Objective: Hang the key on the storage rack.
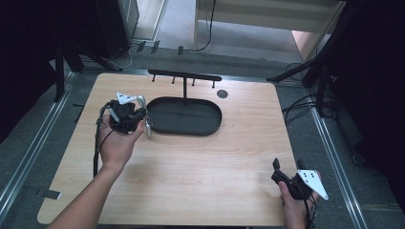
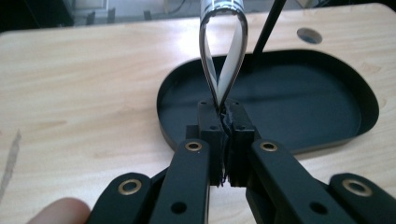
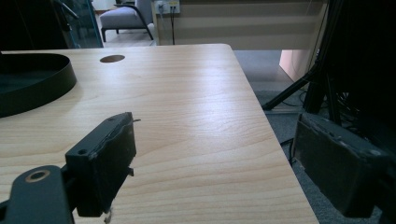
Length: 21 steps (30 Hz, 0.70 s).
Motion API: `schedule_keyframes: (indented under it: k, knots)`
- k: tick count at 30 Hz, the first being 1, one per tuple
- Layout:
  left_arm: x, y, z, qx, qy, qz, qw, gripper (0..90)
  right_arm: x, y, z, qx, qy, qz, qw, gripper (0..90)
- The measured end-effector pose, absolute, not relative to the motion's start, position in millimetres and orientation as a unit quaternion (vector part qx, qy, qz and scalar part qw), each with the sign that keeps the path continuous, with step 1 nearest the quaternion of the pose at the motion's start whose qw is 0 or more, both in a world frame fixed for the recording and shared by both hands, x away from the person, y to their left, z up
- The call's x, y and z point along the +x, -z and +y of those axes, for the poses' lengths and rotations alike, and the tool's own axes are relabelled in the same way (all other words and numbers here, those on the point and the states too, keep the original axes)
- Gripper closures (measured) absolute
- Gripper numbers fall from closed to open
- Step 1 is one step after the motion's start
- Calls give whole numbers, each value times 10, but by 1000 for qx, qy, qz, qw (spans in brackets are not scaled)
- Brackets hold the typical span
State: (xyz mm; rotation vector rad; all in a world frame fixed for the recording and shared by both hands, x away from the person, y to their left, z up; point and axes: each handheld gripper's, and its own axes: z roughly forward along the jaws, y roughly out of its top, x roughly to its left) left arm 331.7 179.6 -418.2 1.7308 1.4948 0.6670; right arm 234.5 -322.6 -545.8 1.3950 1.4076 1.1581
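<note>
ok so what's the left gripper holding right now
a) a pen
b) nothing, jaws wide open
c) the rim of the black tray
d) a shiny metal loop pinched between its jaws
d: in the left gripper view the left gripper has its jaws shut on the narrow end of a shiny metal loop, held up over the black tray.

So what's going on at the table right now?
A person works with a gripper in each hand. The left gripper is shut on a silvery loop-shaped metal piece, held beside the left end of the black oval tray with its hanger stand. The right gripper rests open near the table's right front corner, holding nothing.
</note>
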Motion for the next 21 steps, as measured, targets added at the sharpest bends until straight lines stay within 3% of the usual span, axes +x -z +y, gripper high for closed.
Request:
schedule_keyframes:
  k: [12,21]
  knots:
    - [3475,3986,1727,673,-275,567,388,881,2346,5459,-3228,554,-461,559,410,129]
    - [3710,4069,1697,673,-261,574,387,882,2344,5459,-3232,556,-462,557,410,129]
